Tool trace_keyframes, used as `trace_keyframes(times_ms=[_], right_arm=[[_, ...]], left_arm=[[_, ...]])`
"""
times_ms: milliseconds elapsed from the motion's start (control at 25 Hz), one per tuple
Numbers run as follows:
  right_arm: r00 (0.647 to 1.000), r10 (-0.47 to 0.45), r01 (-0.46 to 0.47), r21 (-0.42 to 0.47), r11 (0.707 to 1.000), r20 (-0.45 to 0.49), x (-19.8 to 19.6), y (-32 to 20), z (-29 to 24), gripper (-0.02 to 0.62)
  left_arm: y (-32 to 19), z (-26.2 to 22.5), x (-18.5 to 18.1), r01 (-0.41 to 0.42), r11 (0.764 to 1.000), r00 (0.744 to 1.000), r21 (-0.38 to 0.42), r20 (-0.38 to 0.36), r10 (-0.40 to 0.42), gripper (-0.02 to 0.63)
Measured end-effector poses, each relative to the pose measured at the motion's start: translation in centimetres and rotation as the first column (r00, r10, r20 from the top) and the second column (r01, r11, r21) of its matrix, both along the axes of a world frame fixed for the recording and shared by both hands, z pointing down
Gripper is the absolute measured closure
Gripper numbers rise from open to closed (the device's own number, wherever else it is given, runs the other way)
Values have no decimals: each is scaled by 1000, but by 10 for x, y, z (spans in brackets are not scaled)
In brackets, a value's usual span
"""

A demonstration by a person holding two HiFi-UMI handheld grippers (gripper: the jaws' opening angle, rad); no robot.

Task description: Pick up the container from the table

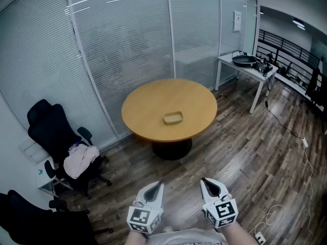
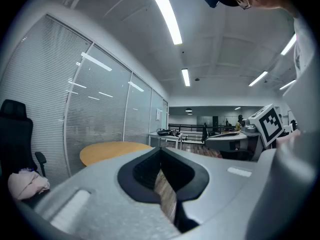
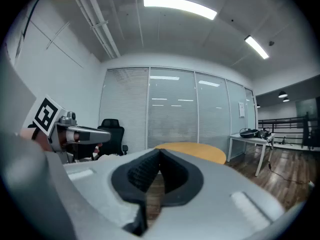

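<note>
Container (image 1: 173, 118) on table (image 1: 145, 103); left gripper (image 1: 158, 186), right gripper (image 1: 205, 181) seemingly closed

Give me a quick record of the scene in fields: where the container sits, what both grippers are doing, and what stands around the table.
target: small tan rectangular container, near the middle of the round wooden table
grippers: left gripper and right gripper, both with jaws together and nothing between them
position: both held low near the person, well short of the table
contact: neither gripper touches the container
surroundings: black office chair with a pale cloth on it at the left; white desk at the back right
</note>
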State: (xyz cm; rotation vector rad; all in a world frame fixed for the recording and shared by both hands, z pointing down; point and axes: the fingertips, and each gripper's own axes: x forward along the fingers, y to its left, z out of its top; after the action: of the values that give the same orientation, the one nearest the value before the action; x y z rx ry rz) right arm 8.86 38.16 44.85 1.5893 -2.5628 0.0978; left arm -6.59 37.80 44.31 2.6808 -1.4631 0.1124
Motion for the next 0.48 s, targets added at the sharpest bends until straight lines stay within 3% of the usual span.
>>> trace_keyframes(times_ms=[480], right_arm=[[1000, 12, -12, -27, 1000, 6, -23, -4, 7, 592]], left_arm=[[-9, 2, -22, -4, 1000, 1000, -18, -16, 4, 598]])
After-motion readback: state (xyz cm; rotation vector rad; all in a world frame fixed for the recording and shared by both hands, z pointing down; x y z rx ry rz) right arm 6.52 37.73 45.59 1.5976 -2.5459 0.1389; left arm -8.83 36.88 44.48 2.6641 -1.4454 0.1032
